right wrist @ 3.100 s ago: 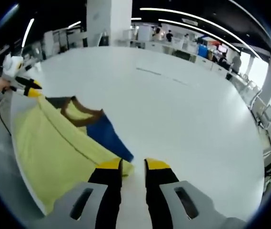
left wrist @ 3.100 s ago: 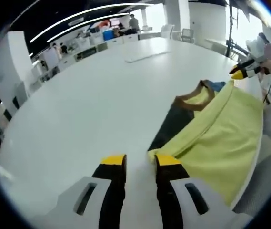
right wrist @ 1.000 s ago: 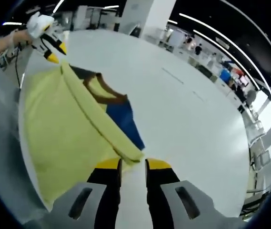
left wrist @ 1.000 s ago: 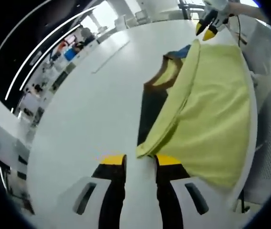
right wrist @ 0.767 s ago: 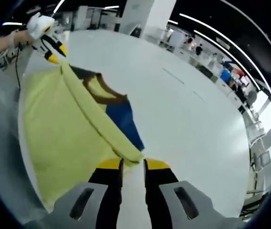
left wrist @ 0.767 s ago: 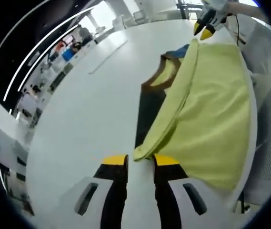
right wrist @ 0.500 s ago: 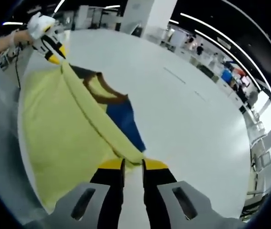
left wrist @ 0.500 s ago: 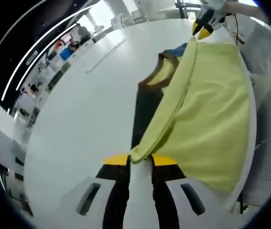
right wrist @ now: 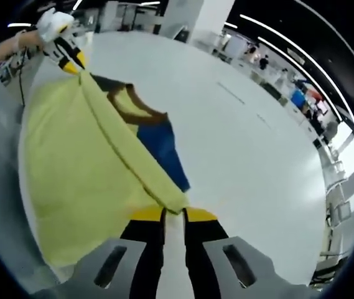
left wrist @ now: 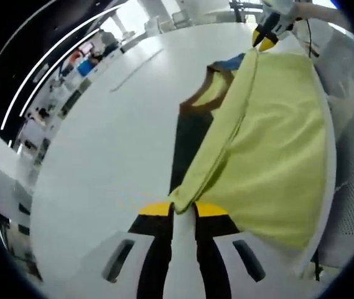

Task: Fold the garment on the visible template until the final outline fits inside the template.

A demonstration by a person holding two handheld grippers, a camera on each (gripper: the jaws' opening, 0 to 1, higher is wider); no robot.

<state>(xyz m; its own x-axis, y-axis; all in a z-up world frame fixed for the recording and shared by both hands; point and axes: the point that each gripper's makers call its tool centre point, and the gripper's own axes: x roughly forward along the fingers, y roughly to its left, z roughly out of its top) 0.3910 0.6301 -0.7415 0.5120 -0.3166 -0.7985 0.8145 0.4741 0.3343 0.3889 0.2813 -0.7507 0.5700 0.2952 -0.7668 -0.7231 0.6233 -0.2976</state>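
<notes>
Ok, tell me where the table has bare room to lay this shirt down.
Bare white table spreads beyond the folded edge of the yellow shirt, past the dark template. The near table edge is crowded: shirt, left claw, right claw.

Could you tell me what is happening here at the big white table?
A person is folding a yellow-green garment on a large white table, with tongs in each hand. The left tongs are shut on one corner of the folded edge and the right tongs on the other, so the fabric stretches taut between them. A brown collar and the dark and blue template show beyond the fold. Much of the garment hangs over the table's near edge.
</notes>
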